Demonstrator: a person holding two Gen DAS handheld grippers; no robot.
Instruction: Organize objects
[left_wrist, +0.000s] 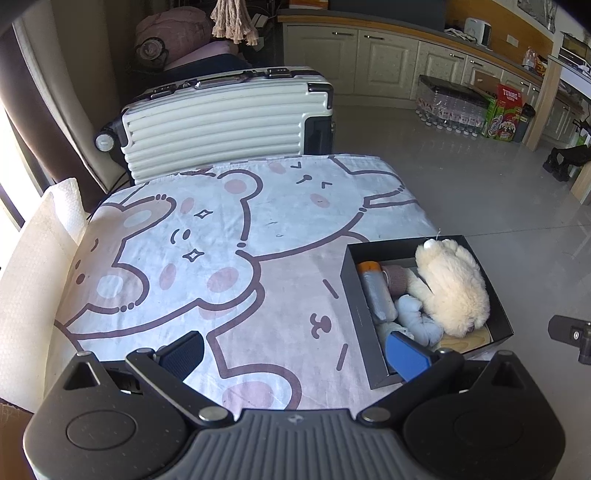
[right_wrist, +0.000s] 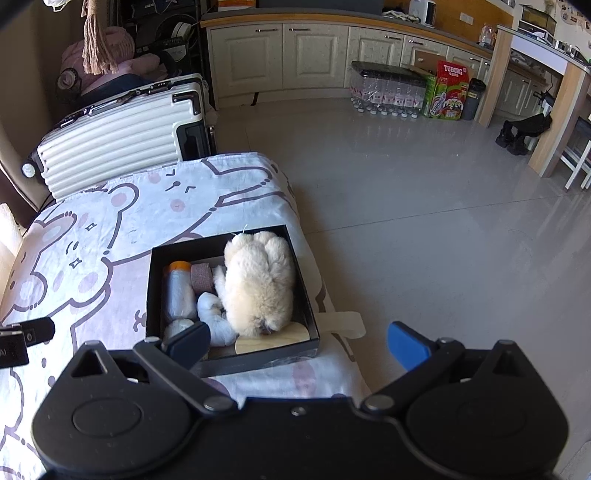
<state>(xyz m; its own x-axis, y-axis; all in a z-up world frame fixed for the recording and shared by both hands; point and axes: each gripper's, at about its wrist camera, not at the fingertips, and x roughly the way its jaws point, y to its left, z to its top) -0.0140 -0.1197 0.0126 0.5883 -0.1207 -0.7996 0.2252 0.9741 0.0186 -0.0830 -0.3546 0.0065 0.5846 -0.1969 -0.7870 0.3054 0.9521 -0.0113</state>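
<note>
A black box (left_wrist: 356, 295) (right_wrist: 155, 291) sits at the right edge of a table covered with a cartoon-bear cloth (left_wrist: 221, 236) (right_wrist: 92, 236). In it lie a cream plush toy (left_wrist: 456, 286) (right_wrist: 258, 280), a grey bottle with an orange cap (left_wrist: 376, 291) (right_wrist: 179, 288), a pinkish roll (left_wrist: 395, 278) (right_wrist: 202, 278), a pale blue cloth bundle (left_wrist: 419, 317) (right_wrist: 214, 315) and a wooden piece (right_wrist: 273, 339). My left gripper (left_wrist: 293, 352) is open and empty above the table's near edge, left of the box. My right gripper (right_wrist: 297, 345) is open and empty, just in front of the box.
A white ribbed suitcase (left_wrist: 225, 122) (right_wrist: 122, 136) stands behind the table. A paper towel roll (left_wrist: 40, 266) is at the table's left. Cabinets (left_wrist: 388, 62), bottled water packs (right_wrist: 388, 92) and a drinks carton (right_wrist: 448, 92) are across the tiled floor (right_wrist: 424, 206).
</note>
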